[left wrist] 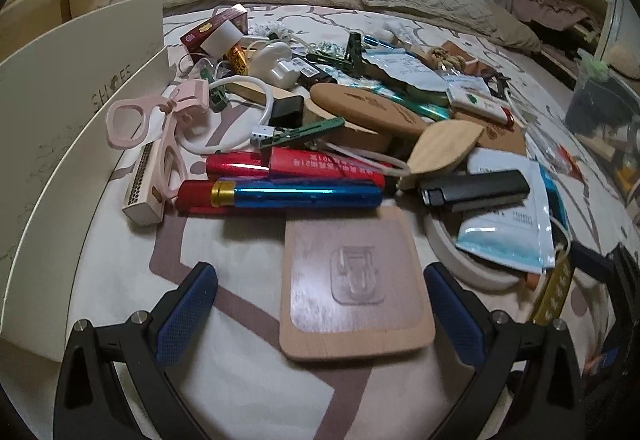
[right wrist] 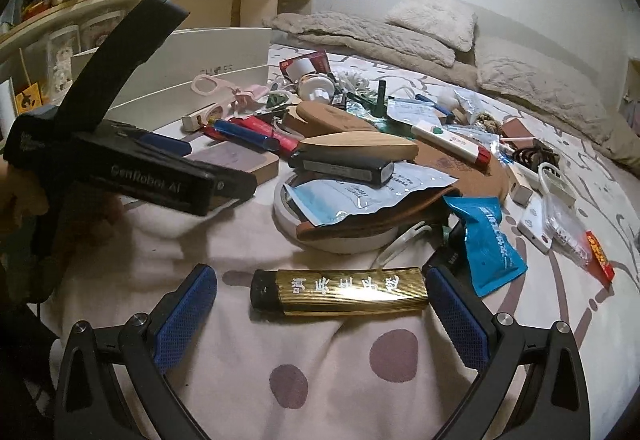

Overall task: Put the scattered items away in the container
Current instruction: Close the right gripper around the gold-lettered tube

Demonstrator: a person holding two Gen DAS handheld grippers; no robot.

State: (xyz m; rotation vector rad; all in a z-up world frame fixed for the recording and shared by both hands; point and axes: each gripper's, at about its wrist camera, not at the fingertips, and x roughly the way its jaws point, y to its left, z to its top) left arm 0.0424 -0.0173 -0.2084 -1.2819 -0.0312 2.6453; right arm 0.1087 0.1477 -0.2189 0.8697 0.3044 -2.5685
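- Bed sheet (right wrist: 320,380): bare patch near me, free room for both tools.
- Cream box (left wrist: 60,144): far left, its open edge beside the pile.
- Wooden tile (left wrist: 352,280): near edge between my left gripper (left wrist: 320,304) fingers, spread, not touching.
- Gold lighter (right wrist: 340,290): crosswise between my right gripper (right wrist: 320,304) fingers, spread wide; right end just beside one pad.

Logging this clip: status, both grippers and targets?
Left gripper open around wooden card. Right gripper open around gold lighter. Shoe box left; pile untouched.
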